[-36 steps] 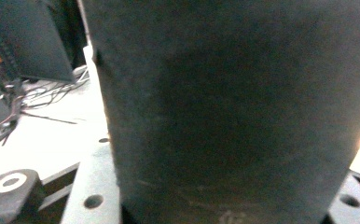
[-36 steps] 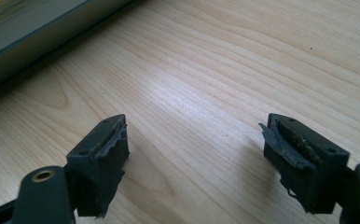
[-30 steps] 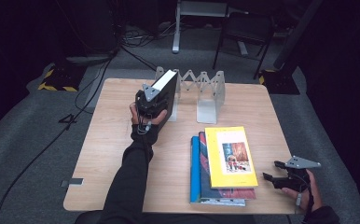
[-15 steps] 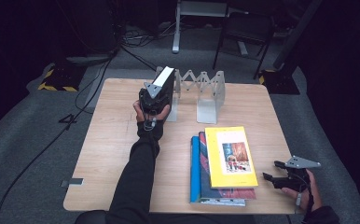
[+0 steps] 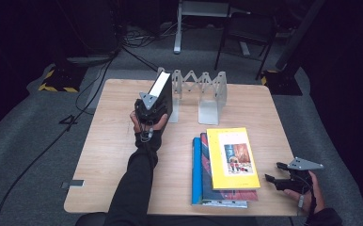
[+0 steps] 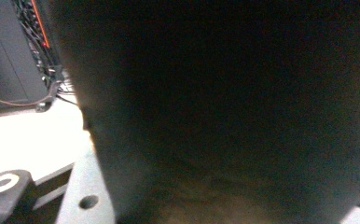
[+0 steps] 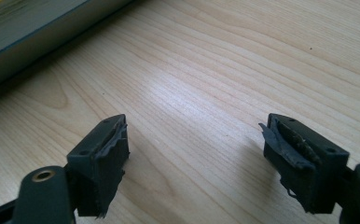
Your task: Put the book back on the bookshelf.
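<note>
Left arm outstretched, left tool (image 5: 153, 106) gripping upright black book (image 5: 163, 92) at rack (image 5: 203, 92), jaws just easing.

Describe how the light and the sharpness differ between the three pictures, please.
High view: the table is lit and fairly sharp, the room around it is dark. Left gripper view: a dark book sits too close, blurred, and the table at left is overexposed. Right gripper view: the right gripper is sharp, with soft glare on the wood.
</note>
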`<move>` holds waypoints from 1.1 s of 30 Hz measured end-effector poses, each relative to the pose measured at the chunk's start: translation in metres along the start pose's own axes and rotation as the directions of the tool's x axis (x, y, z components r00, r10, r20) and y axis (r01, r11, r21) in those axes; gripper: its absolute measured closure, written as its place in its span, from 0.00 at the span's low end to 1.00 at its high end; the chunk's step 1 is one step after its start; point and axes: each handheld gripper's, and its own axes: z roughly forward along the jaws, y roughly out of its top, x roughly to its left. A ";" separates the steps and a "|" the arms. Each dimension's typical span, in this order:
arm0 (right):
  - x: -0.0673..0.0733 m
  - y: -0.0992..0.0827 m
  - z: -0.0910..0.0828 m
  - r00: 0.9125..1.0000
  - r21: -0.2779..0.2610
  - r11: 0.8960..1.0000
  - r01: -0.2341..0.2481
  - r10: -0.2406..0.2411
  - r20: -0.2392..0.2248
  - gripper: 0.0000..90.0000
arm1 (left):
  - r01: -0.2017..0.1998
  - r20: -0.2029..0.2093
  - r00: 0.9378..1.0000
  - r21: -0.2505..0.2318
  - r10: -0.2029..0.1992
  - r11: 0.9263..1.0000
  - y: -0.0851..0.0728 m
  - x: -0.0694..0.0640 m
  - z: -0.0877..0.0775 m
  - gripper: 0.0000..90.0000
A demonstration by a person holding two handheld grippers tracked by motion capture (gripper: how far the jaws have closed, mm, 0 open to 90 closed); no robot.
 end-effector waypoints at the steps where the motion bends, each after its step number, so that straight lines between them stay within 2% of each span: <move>1: 0.000 0.000 0.000 1.000 0.000 1.000 0.000 0.000 0.000 0.24 | -0.002 0.002 1.000 -0.001 0.002 1.000 -0.001 0.000 -0.001 0.55; 5: 0.000 0.000 0.000 1.000 -0.001 1.000 0.002 -0.002 -0.002 0.24 | -0.054 -0.009 0.999 0.000 0.054 0.999 -0.003 -0.004 -0.001 0.53; 12: 0.001 0.000 0.000 1.000 -0.002 1.000 0.008 -0.008 0.005 0.24 | -0.029 -0.025 0.999 0.004 0.029 1.000 -0.018 -0.006 -0.001 0.50; 15: 0.005 0.000 -0.001 0.999 -0.014 0.999 0.039 -0.038 0.026 0.26 | -0.033 -0.021 0.999 0.025 0.034 0.999 -0.026 -0.006 -0.001 0.50; 21: 0.004 0.000 -0.001 0.999 -0.010 1.000 0.027 -0.027 0.018 0.26 | -0.027 -0.004 1.000 0.068 0.028 0.997 -0.038 -0.003 0.000 0.46; 22: 0.004 0.000 -0.001 0.999 -0.010 1.000 0.027 -0.027 0.018 0.26 | -0.047 0.011 0.999 0.106 0.046 0.993 -0.046 -0.001 0.002 0.46; 24: 0.004 0.000 -0.001 0.999 -0.013 0.999 0.031 -0.031 0.020 0.26 | -0.069 0.008 0.998 0.157 0.069 0.985 -0.055 0.000 0.002 0.46; 27: 0.004 0.000 -0.001 0.999 -0.011 1.000 0.028 -0.028 0.018 0.26 | -0.094 0.014 0.996 0.199 0.093 0.975 -0.062 0.001 0.003 0.46; 30: 0.004 0.000 -0.001 0.999 -0.011 1.000 0.028 -0.028 0.018 0.26 | -0.095 0.019 0.995 0.233 0.093 0.968 -0.070 0.002 0.004 0.47; 32: 0.004 0.000 -0.001 0.999 -0.012 0.999 0.031 -0.031 0.019 0.26 | -0.083 0.024 0.997 0.243 0.080 0.966 -0.072 0.001 0.004 0.48; 33: 0.004 0.000 -0.001 0.999 -0.012 0.999 0.032 -0.032 0.019 0.26 | -0.092 0.026 0.996 0.249 0.089 0.964 -0.072 0.001 0.005 0.51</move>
